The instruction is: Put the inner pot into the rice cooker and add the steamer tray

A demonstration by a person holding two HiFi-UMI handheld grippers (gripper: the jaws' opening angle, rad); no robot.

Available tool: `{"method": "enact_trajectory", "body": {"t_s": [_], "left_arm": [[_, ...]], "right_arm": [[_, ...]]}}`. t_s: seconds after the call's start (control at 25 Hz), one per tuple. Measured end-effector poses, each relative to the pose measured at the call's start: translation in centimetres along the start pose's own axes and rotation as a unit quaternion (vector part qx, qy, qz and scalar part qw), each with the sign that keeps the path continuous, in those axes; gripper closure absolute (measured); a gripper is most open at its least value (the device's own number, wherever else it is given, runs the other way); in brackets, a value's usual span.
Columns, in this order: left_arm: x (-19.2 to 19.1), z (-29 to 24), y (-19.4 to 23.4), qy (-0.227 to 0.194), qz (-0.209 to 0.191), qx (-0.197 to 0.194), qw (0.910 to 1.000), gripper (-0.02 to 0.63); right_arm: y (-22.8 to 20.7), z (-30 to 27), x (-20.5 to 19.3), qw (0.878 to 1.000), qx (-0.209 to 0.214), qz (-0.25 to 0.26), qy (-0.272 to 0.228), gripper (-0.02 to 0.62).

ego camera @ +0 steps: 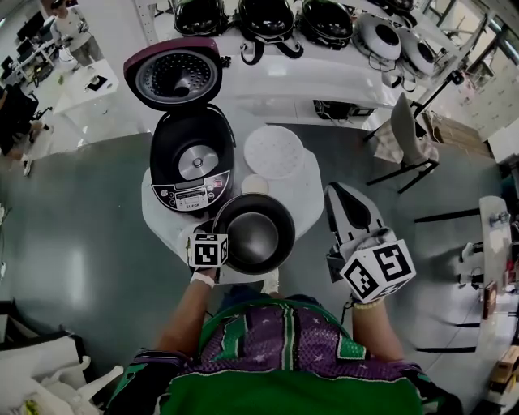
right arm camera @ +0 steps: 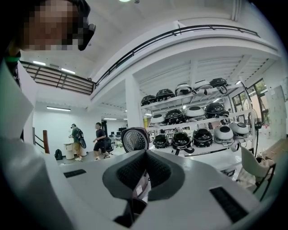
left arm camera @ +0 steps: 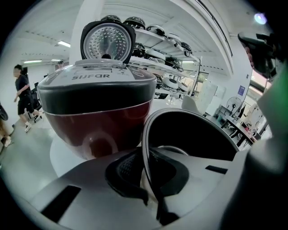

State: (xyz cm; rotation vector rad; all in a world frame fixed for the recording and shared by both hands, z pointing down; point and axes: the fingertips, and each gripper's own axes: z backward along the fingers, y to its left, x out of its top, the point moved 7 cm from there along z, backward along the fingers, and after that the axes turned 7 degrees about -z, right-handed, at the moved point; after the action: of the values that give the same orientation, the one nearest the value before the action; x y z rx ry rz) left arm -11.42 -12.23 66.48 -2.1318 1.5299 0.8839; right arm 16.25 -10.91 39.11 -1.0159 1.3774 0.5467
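Note:
The dark red rice cooker (ego camera: 192, 162) stands open on the round white table (ego camera: 312, 194), its lid (ego camera: 174, 77) tipped back and its cavity without a pot. In front of it sits the black inner pot (ego camera: 255, 235). My left gripper (ego camera: 220, 240) is shut on the pot's left rim; in the left gripper view the rim (left arm camera: 145, 134) runs between the closed pads of the left gripper (left arm camera: 146, 168), with the cooker (left arm camera: 96, 112) just behind. The white perforated steamer tray (ego camera: 274, 151) lies right of the cooker. My right gripper (ego camera: 336, 193) is shut and holds nothing, right of the pot, and its right gripper view shows the closed jaws (right arm camera: 145, 166).
A small pale round piece (ego camera: 255, 184) lies between the tray and the pot. A chair (ego camera: 405, 138) stands right of the table. A long counter with several more cookers (ego camera: 268, 20) runs along the back. People stand far off (right arm camera: 99, 139).

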Motion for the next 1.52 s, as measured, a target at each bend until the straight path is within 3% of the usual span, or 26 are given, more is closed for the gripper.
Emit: {"method": "enact_trajectory", "body": {"t_s": [0.72, 0.92, 1.52], "left_arm": [[1.2, 4.0, -1.3, -0.031, 0.003, -0.04, 0.9987, 0.579], [2.5, 6.6, -1.6, -0.041, -0.016, -0.053, 0.9976, 0.579], [9.2, 11.1, -1.8, -0.091, 0.004, -0.08, 0.9927, 0.578]], "right_arm": [[1.7, 1.9, 1.0, 1.0, 0.0, 0.003, -0.018, 0.589], [2.3, 2.0, 1.8, 1.0, 0.005, -0.002, -0.028, 0.589], [2.7, 0.9, 3.8, 0.999, 0.017, -0.019, -0.045, 0.589]]}}
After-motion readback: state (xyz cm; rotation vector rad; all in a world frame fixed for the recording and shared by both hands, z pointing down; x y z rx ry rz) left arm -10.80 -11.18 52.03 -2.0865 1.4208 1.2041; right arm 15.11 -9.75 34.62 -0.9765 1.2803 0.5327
